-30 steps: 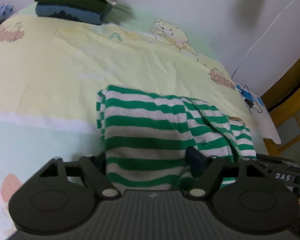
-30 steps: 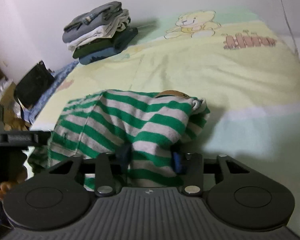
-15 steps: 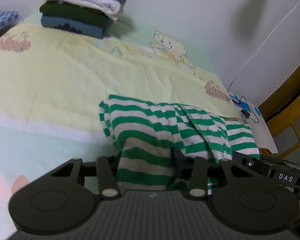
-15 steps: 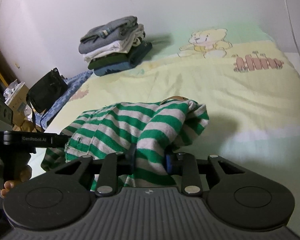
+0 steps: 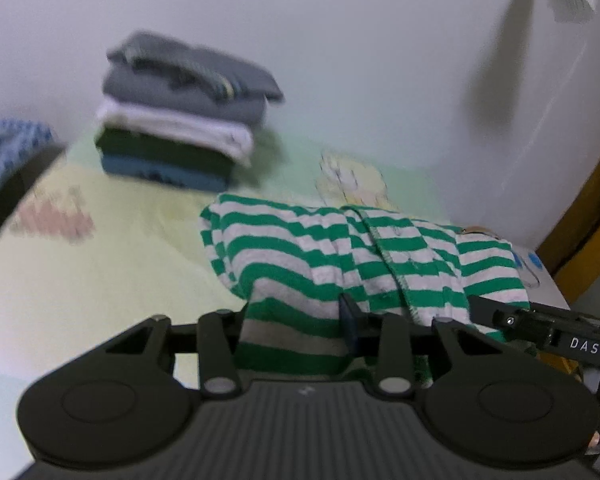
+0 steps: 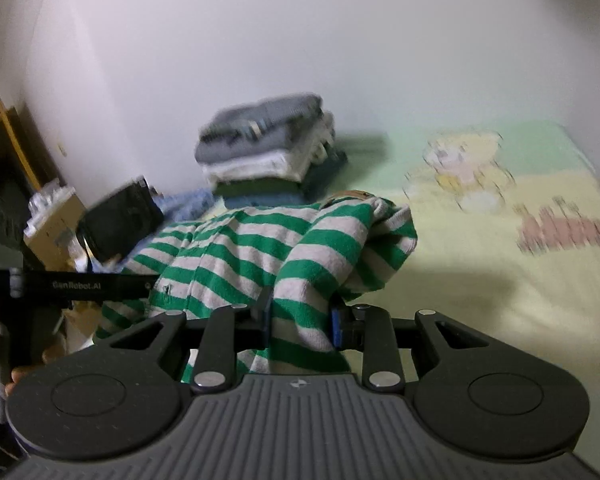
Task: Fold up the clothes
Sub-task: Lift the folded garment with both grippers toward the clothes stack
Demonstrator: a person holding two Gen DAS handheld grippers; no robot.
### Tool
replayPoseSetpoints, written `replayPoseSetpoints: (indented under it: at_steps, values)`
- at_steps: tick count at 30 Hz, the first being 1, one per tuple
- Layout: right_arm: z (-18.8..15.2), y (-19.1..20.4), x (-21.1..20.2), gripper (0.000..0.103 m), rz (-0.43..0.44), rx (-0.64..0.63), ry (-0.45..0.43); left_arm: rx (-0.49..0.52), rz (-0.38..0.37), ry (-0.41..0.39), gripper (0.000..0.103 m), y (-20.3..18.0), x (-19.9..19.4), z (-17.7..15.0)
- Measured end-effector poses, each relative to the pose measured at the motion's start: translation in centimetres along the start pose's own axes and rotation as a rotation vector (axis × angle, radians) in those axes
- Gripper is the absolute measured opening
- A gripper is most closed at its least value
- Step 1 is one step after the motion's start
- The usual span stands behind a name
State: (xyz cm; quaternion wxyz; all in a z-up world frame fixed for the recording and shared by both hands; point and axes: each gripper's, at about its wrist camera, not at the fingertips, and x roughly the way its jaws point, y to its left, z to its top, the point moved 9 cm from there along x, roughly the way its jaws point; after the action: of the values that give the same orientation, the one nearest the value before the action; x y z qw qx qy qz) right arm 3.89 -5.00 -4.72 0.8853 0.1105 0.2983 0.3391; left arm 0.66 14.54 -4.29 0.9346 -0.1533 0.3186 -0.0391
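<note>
A folded green-and-white striped garment (image 5: 340,256) hangs between my two grippers, lifted above the bed. My left gripper (image 5: 296,328) is shut on its near left edge. My right gripper (image 6: 300,316) is shut on the garment's right end (image 6: 300,256), which bunches over the jaws. The right gripper's bar also shows at the right in the left wrist view (image 5: 548,328), and the left gripper's bar at the left in the right wrist view (image 6: 80,282). The cloth hides most of the fingertips.
A stack of folded clothes (image 5: 180,128) sits at the back of the bed against the white wall, also in the right wrist view (image 6: 268,148). The yellow-green bear-print sheet (image 6: 500,264) covers the bed. A black bag (image 6: 120,220) and clutter lie left of the bed.
Both grippers have risen and moved toward the back of the bed, lifting the striped garment off the sheet. The stack of folded clothes looks nearer. Both stay shut.
</note>
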Motion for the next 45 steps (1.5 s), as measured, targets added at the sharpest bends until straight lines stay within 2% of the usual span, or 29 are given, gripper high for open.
replayPoseSetpoints:
  at_steps: [11, 17, 22, 26, 29, 34, 37, 40, 42, 45]
  values:
    - [11.9, 5.5, 7.6, 0.028, 0.072, 0.002, -0.165, 0.089, 0.034, -0.143, 0.036, 6.6, -0.9, 15.7]
    - [17.8, 7.3, 13.2, 0.028, 0.089, 0.042, -0.248, 0.089, 0.025, -0.199, 0.035, 10.8, 1.0, 23.9]
    - [21.2, 7.5, 17.5, 0.028, 0.088, 0.078, -0.298, 0.109, 0.027, -0.217, 0.035, 13.2, 3.6, 28.7]
    - [22.4, 6.5, 20.6, 0.028, 0.062, 0.105, -0.302, 0.123, 0.027, -0.197, 0.034, 14.5, 6.6, 30.6]
    - [22.8, 5.6, 22.8, 0.028, 0.021, 0.101, -0.296, 0.129, 0.04, -0.169, 0.034, 15.7, 9.1, 30.8]
    - [22.4, 5.0, 26.6, 0.029, -0.1, 0.006, -0.216, 0.13, 0.088, -0.107, 0.035, 18.1, 12.8, 29.9]
    - [22.0, 4.7, 28.4, 0.031, -0.178, -0.034, -0.15, 0.145, 0.108, -0.087, 0.047, 19.0, 14.4, 29.6]
    - [21.5, 4.6, 29.8, 0.041, -0.249, -0.066, -0.115, 0.177, 0.106, -0.094, 0.057, 19.0, 14.7, 29.4]
    - [21.5, 4.5, 29.9, 0.044, -0.27, -0.084, -0.117, 0.195, 0.106, -0.103, 0.06, 19.6, 14.3, 29.3]
    - [21.8, 4.7, 28.9, 0.051, -0.279, -0.124, -0.124, 0.198, 0.113, -0.136, 0.071, 20.5, 12.6, 29.5]
